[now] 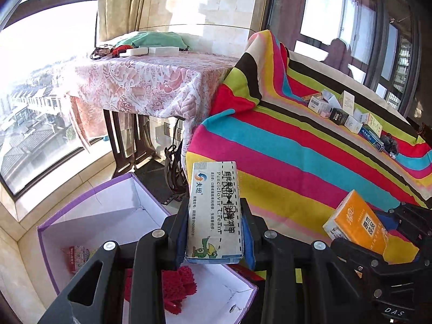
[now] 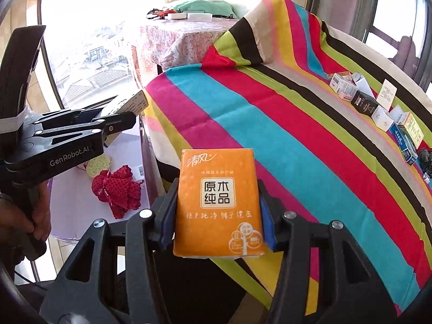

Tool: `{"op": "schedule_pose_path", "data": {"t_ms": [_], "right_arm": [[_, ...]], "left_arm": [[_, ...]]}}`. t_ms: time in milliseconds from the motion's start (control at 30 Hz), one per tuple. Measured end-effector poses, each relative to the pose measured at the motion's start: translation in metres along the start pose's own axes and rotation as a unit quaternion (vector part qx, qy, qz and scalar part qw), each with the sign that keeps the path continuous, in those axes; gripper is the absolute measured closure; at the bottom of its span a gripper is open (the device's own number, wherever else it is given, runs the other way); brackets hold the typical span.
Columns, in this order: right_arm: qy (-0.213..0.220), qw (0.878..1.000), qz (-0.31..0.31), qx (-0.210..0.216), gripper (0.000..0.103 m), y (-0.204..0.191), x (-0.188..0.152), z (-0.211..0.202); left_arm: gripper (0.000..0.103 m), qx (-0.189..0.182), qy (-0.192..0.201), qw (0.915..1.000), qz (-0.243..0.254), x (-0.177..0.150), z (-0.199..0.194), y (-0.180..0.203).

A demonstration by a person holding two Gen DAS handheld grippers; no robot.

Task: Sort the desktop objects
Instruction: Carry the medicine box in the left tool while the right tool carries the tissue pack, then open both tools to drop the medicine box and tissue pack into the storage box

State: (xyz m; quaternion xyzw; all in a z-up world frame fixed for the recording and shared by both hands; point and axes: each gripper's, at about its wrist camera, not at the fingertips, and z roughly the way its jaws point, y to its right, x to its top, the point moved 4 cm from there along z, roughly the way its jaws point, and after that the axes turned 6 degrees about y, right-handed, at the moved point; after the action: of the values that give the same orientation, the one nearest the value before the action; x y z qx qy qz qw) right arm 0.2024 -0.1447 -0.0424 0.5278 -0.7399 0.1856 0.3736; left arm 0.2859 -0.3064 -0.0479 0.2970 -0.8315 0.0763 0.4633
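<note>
Left tongs (image 1: 214,229) clamp a white cream carton (image 1: 214,210); right tongs (image 2: 217,213) clamp an orange, seemingly soft tissue pack (image 2: 217,202).

cream box (image 1: 214,210): I see smooth, matt cardboard
tissue pack (image 2: 218,202): shiny orange plastic wrap
striped cover (image 2: 283,135): soft cloth
red flower (image 2: 117,190): bumpy yarn

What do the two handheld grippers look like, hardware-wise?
Both are matte black plastic with ribbed, triangular cut-out linkages and silver pivot bolts. The left gripper and right gripper carry blue pads inside the fingers. The left one's side reads "GenRobot.AI" in white; a white strap wraps its body.
</note>
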Motion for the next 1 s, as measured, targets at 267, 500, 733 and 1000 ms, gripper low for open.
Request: {"op": "schedule_pose_path", "data": {"t_ms": [267, 500, 733, 1000], "right_arm": [[-0.025, 0.990, -0.118, 0.077, 0.048, -0.080, 0.003, 0.022], [-0.028, 0.968, -0.185, 0.166, 0.047, -0.144, 0.001, 0.037], [0.015, 0.979, -0.106, 0.172, 0.035, -0.117, 0.009, 0.023], [0.052, 0.998, 0.025, 0.010, 0.032, 0.020, 0.020, -0.006]], "left_arm": [[0.069, 0.079, -0.024, 0.9959, -0.038, -0.015, -0.001, -0.064], [0.056, 0.175, -0.074, 0.9811, -0.037, -0.028, 0.005, -0.112], [0.018, 0.186, -0.057, 0.9807, -0.018, -0.025, -0.003, -0.100], [0.018, 0.033, -0.051, 0.9978, 0.029, 0.008, 0.021, 0.010]]}}
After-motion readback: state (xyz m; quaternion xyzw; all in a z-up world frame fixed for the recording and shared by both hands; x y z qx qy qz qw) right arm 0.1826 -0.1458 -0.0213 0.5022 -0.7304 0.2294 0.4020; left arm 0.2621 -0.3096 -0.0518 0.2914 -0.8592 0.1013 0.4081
